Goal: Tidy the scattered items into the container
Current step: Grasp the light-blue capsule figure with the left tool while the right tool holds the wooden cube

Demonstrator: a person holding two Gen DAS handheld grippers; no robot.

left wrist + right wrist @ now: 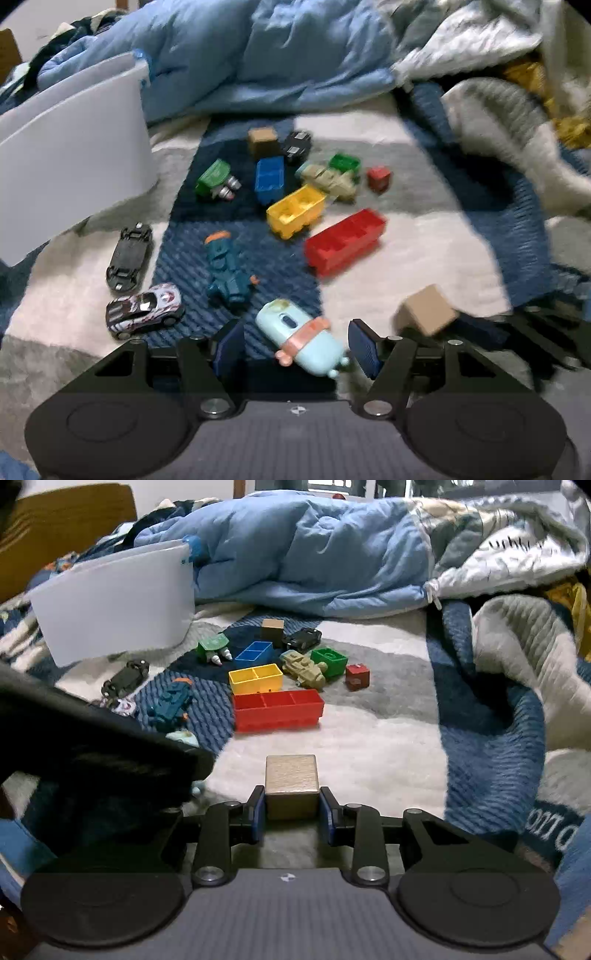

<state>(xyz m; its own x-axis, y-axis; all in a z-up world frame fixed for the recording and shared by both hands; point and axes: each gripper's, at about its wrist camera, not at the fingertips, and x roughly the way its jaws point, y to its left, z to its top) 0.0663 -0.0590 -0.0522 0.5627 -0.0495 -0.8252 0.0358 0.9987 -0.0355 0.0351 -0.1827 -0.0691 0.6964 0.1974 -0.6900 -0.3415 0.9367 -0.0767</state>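
Note:
My left gripper (295,334) is open and straddles a light blue toy with an orange band (301,341) that lies on the bedspread; its blue pads (231,347) stand just off the toy's sides. My right gripper (291,801) is shut on a plain wooden block (291,784), which also shows in the left wrist view (428,310) at the lower right. The white container (74,147) (114,602) stands at the far left. Between it and the grippers lie a red tray (277,709), a yellow tray (255,677), a blue tray (255,652) and several toy cars.
A teal toy vehicle (225,271), a white-and-red car (142,306) and an overturned black car (129,256) lie left of centre. A rumpled blue duvet (314,554) rises behind the toys and folded blankets (517,646) are heaped at the right. My left gripper's dark body (92,757) fills the right wrist view's left side.

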